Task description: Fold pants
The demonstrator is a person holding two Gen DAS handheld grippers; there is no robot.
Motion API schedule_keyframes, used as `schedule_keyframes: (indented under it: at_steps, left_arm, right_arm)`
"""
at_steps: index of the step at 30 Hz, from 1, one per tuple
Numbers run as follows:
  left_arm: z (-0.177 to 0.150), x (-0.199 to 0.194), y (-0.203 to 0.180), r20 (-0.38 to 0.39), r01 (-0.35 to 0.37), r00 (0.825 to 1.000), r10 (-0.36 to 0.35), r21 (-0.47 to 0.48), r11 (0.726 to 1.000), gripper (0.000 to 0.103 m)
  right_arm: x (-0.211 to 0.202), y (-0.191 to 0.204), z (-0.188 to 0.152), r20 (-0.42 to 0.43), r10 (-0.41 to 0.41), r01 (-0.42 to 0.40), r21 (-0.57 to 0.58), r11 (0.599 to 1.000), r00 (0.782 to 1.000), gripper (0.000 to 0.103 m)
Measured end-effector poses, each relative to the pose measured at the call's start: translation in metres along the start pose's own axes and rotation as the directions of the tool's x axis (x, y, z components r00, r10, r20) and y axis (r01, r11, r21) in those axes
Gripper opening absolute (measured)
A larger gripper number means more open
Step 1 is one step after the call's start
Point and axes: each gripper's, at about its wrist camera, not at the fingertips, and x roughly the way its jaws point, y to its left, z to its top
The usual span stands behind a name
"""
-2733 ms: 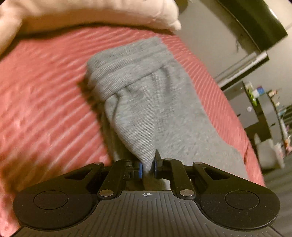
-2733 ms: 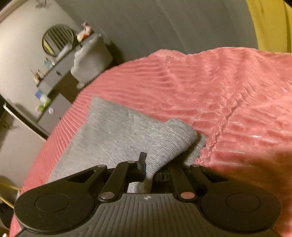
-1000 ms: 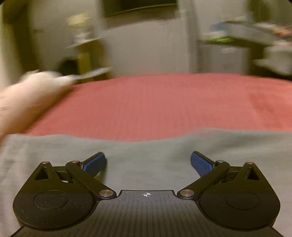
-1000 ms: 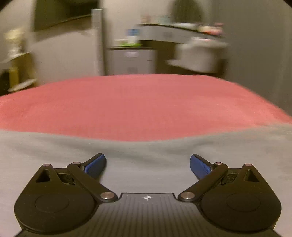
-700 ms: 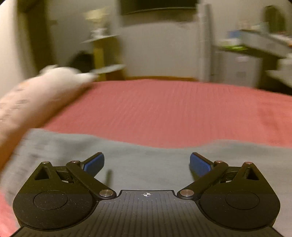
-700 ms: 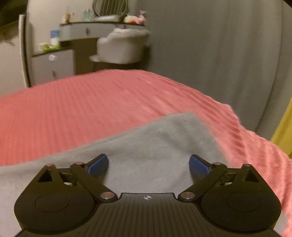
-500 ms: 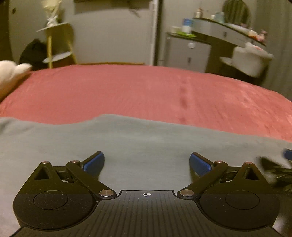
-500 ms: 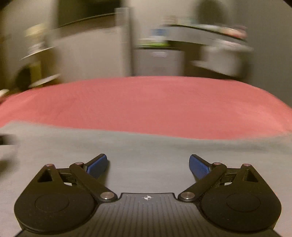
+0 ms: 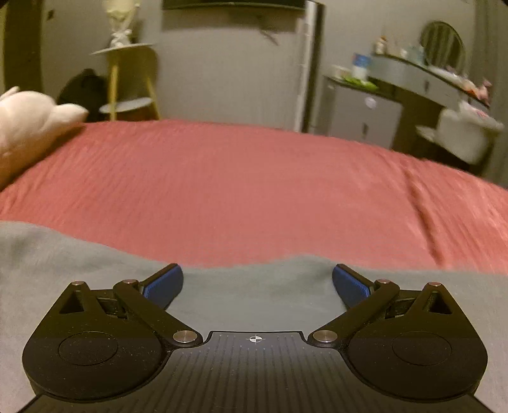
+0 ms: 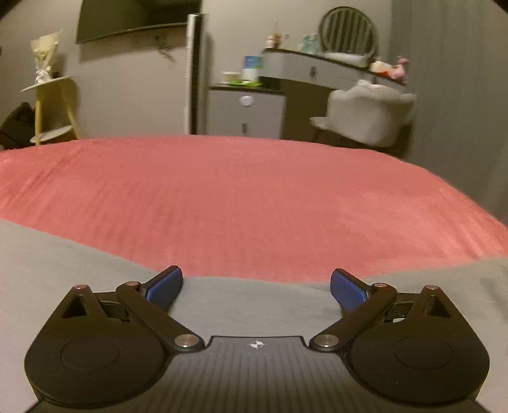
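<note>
Both tongs are spread wide, nothing between the blue pads. My left gripper (image 9: pixel 257 282) sits low over the grey pants (image 9: pixel 254 301), which lie flat directly under and around it; the cloth's far edge runs just ahead of the fingertips (image 9: pixel 165 281). Beyond that edge: red ribbed bedspread (image 9: pixel 238 190). Far left of this gripper, a white pillow (image 9: pixel 28 127) on the bed's corner. Ahead-left past the bed, a yellow shelf stand (image 9: pixel 127 79). Ahead-right, a grey cabinet (image 9: pixel 362 117) and a vanity desk (image 9: pixel 422 79) with small items on top, too blurred to name.

My right gripper (image 10: pixel 256 282) is posed the same: level, pointing across the bed, low over the pants (image 10: pixel 254 305). Cloth extends left and right of it, edge just ahead of the pads (image 10: pixel 347 287). Bedspread (image 10: pixel 238 197) in front. Ahead-left, the shelf stand (image 10: pixel 50 104); ahead, the cabinet (image 10: pixel 247 111) carrying a cup and a box; ahead-right, a pale chair (image 10: pixel 368 114) against the vanity desk (image 10: pixel 317 70), round mirror (image 10: pixel 347 28) above.

No containers with visible contents on the bed.

Change vs. 2.7 s ago: each gripper was then clamped on a raised fold of the pants; now both are released and the cloth lies flat. Vs. 0.5 s ago: spread unchanged; the left view has turned slightly left, the pillow showing more; right view sharper.
</note>
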Motion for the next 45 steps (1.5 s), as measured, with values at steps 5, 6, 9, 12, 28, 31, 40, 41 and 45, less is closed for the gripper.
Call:
schedule_keyframes:
  at_steps: [5,6,9,12,28,31,40,41,45]
  left_arm:
    - [0.004,0.003,0.047,0.004,-0.195,0.981,0.195,0.040,0.980,0.103]
    - [0.004,0.001,0.059,0.016,-0.255,0.967,0.255,0.060,0.965,0.103]
    - [0.004,-0.015,0.080,0.050,-0.348,0.937,0.344,0.139,0.927,0.103]
    - [-0.010,-0.044,0.061,0.112,-0.412,0.911,0.397,0.274,0.869,0.103]
    - [-0.096,-0.111,-0.064,0.066,0.074,0.991,-0.120,0.477,0.876,0.103]
    - [-0.080,-0.105,-0.028,0.078,-0.045,0.997,0.019,0.357,0.933,0.103]
    - [-0.055,-0.106,0.000,-0.062,-0.286,0.955,0.290,0.067,0.956,0.103]
    - [-0.054,-0.108,-0.025,-0.062,-0.191,0.978,0.198,0.096,0.977,0.103]
    - [-0.065,-0.109,-0.094,-0.197,0.127,0.975,-0.098,0.140,0.982,0.103]
  right_arm:
    - [-0.005,-0.060,-0.006,-0.031,-0.065,0.068,0.103,0.992,0.997,0.099]
    - [-0.005,-0.067,-0.007,-0.036,-0.068,0.072,0.109,0.991,0.997,0.099]
    - [-0.006,-0.082,-0.006,-0.059,-0.223,0.227,0.069,0.971,0.973,0.099]
    - [-0.030,-0.086,-0.008,-0.107,-0.472,0.482,0.118,0.868,0.875,0.099]
    - [-0.124,-0.005,-0.102,-0.077,0.211,-0.210,0.023,0.978,0.975,0.099]
    - [-0.128,-0.049,-0.115,-0.057,-0.012,0.007,-0.072,0.997,0.998,0.099]
    - [-0.164,-0.203,-0.127,-0.183,-0.414,0.453,0.367,0.813,0.892,0.097]
    - [-0.169,-0.211,-0.131,-0.173,-0.375,0.412,0.446,0.795,0.911,0.091]
    - [-0.169,-0.230,-0.138,-0.141,-0.155,0.209,0.607,0.767,0.978,0.084]
